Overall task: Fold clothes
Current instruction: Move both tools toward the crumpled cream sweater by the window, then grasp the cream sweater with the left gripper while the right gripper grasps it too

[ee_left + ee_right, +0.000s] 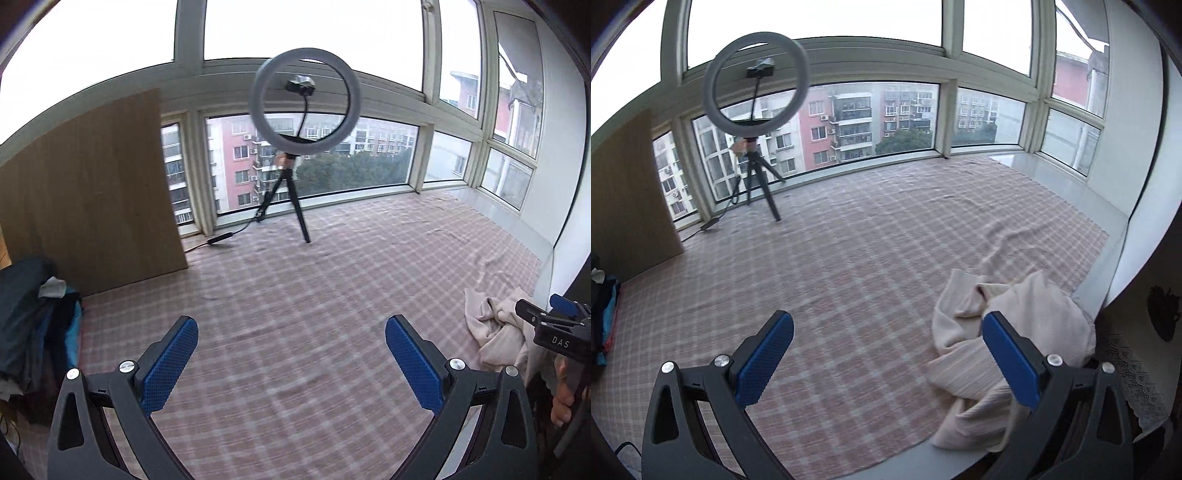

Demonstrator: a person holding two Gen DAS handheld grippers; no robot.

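Both tools hang above the work surface with nothing held: the left tongs (291, 363) stand wide apart over bare plaid, and the right tongs (888, 360) are just as wide, their right pad over the near edge of the cream garment (1004, 332).

The garment lies crumpled in a heap to the right of and just ahead of the right tongs, near the right edge of the plaid sheet (849, 258); from the left wrist view it sits well off to the right, just beside the other tool. The step in hand looks like the first pick-up, so it would pay to find a true edge or a shoulder seam rather than pinch the top of the heap; a grip on one layer only, then a lift and a drag toward the open middle, should let the cloth spread flat; the left tongs will have to cross over to take a second corner.

The fabric looks soft and finely ribbed, knit-like and limp, with rounded folds; the sheet is thin, checked in pink and white, slightly rumpled; the pads are blue with a fine dimpled face.
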